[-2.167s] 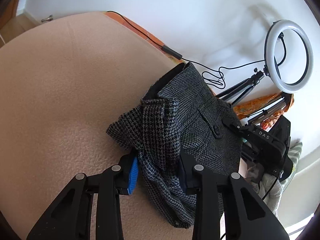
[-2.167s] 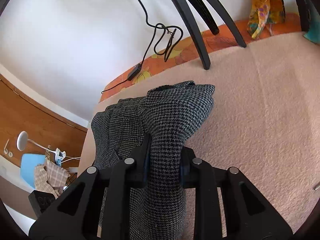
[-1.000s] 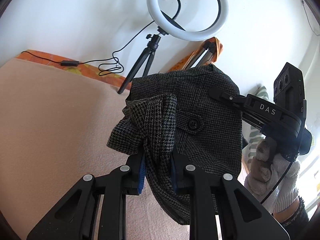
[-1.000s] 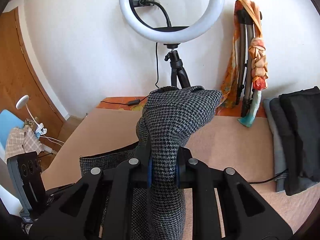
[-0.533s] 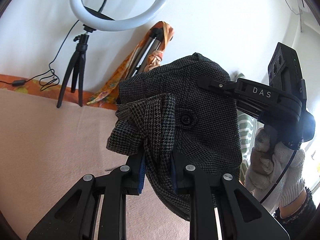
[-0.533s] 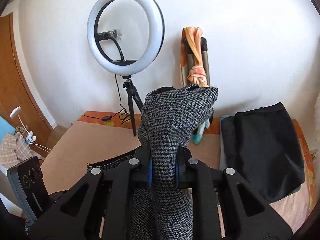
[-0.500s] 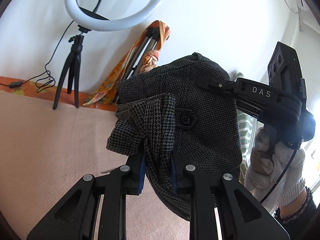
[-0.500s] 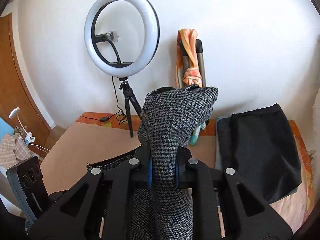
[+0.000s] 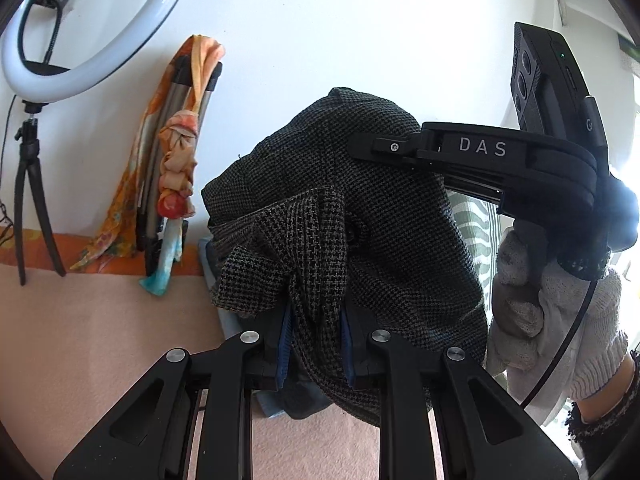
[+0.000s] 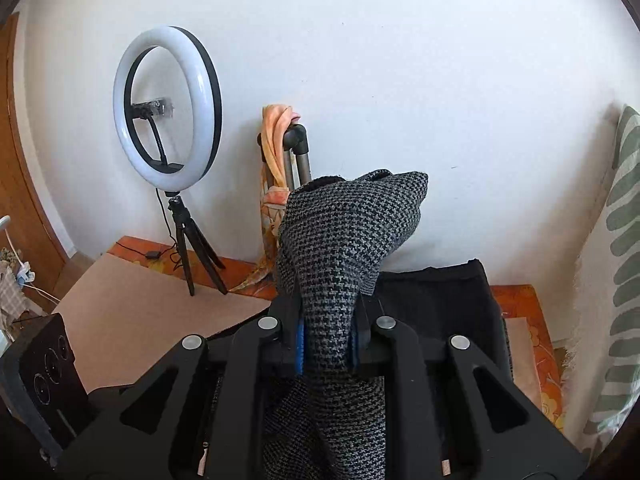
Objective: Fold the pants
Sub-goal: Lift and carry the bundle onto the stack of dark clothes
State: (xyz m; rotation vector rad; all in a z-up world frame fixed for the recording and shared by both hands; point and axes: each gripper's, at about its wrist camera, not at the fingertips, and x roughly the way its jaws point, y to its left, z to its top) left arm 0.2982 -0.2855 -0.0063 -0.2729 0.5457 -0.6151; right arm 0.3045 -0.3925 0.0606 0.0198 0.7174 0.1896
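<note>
Above the bed (image 9: 100, 340), left gripper (image 9: 316, 344) and right gripper (image 10: 326, 340) each pinch the pants (image 9: 380, 220).

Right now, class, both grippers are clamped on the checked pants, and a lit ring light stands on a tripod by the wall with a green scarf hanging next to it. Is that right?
One detail is wrong: the scarf is orange, not green, as the right wrist view shows. The rest holds: the left gripper and right gripper are both clamped on the checked pants, and the ring light stands lit on its tripod.
</note>
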